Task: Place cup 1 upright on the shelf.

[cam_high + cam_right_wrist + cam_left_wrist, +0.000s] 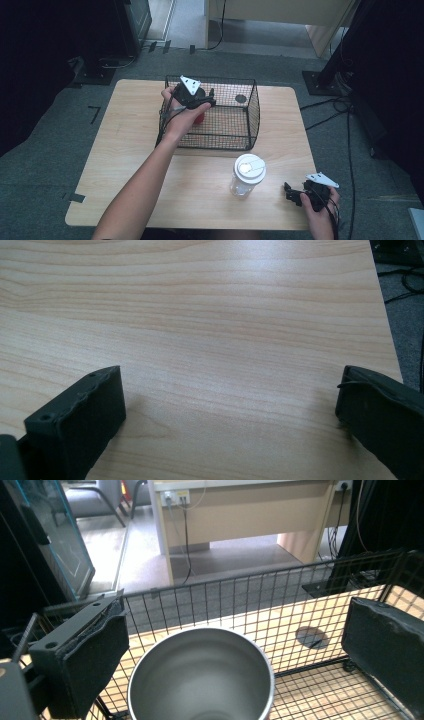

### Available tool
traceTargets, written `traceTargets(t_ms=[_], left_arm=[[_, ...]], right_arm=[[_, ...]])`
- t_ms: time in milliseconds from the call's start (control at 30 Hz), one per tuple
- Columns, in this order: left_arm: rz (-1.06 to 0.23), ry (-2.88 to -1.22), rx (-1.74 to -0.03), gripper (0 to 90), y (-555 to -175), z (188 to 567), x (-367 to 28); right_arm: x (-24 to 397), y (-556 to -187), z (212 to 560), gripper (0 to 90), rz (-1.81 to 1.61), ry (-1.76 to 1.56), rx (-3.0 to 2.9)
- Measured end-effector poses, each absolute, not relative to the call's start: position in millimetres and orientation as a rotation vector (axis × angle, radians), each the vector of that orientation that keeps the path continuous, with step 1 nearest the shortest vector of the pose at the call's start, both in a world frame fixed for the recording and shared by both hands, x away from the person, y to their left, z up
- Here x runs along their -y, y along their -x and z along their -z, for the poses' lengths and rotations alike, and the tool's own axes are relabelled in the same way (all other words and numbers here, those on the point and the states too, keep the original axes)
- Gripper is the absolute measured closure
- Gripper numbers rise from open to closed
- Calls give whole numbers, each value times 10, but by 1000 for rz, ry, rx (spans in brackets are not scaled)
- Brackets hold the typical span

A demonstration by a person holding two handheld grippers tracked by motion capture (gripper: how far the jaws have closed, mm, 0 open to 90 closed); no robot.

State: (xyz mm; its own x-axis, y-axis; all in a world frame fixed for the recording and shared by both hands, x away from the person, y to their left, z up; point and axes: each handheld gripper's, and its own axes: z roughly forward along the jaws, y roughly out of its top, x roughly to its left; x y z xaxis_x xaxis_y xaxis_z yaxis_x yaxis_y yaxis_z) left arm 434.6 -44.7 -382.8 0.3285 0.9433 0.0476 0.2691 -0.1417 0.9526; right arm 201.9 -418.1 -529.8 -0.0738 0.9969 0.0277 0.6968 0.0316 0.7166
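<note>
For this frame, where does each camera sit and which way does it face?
High view: above the person's side, looking down on the table; both forearms show.
Left gripper view: rides the left claw, facing the metal cup in the wire basket.
Right gripper view: rides the right claw, facing bare tabletop.
High and left views share cup and basket.

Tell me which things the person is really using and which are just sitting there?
In use:
- left gripper, open around the cup
- metal cup with a red outside, standing in the basket
- wire basket

Just sitting there:
- clear jar with a white lid on the table
- right gripper, open over bare wood
- small dark disc on the basket floor
</note>
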Motion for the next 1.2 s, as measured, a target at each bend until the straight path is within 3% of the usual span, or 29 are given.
traceTargets(t_ms=[467,1200], left_arm=[[-814,-1641,-1089,0,-4004,3675,275],[-783,-1687,-1060,0,-3500,3818,-11]], right_arm=[[4182,-2032,5298,0,-799,-1707,-1827],[4181,-2032,5298,0,-799,-1708,-1826]])
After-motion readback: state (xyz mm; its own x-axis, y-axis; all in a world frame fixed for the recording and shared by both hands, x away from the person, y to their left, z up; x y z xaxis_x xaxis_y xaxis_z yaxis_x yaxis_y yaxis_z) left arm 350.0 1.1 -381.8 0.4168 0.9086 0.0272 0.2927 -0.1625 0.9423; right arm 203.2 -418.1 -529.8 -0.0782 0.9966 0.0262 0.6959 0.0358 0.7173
